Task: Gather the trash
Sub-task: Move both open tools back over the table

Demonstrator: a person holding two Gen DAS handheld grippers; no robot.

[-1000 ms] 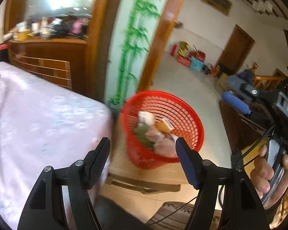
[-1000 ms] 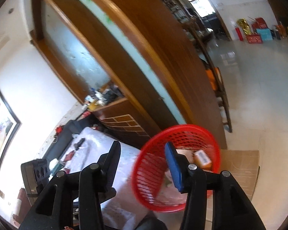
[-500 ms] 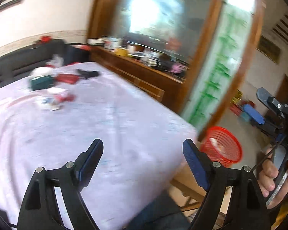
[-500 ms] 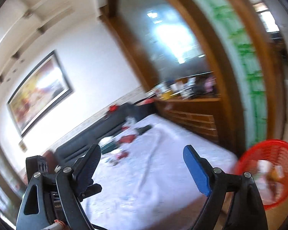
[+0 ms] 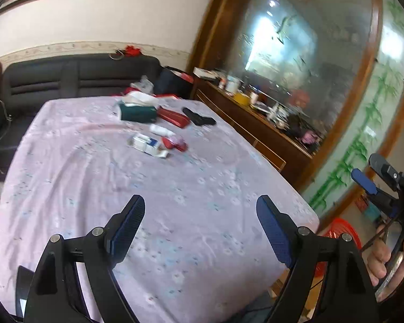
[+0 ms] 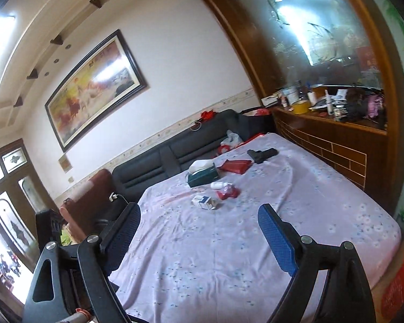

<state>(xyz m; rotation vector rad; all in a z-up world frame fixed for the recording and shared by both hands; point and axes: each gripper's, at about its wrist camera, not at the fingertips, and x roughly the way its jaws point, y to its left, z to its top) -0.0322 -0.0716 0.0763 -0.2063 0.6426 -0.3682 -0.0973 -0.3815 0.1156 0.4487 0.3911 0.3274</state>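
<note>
A white and blue carton (image 5: 147, 145) (image 6: 204, 202), a crumpled red wrapper (image 5: 175, 143) (image 6: 228, 193) and a small white bottle (image 5: 161, 130) (image 6: 218, 185) lie together far across the lilac tablecloth (image 5: 99, 188) (image 6: 256, 228). My left gripper (image 5: 199, 215) is open and empty above the near cloth. My right gripper (image 6: 200, 222) is open and empty, also short of the litter. The red basket (image 5: 344, 227) shows below the table's right corner, a sliver in the right wrist view (image 6: 401, 277).
A green tissue box (image 5: 138, 113) (image 6: 203, 176), a red pouch (image 5: 175, 118) (image 6: 235, 166) and a black object (image 5: 199, 119) (image 6: 262, 154) lie farther back. A black sofa (image 5: 75, 78) stands behind, a cluttered wooden sideboard (image 5: 256, 115) (image 6: 336, 134) at right.
Both grippers have swung up and left from the red basket to face the table. The basket has slid to the right edge of both views. Both stay open.
</note>
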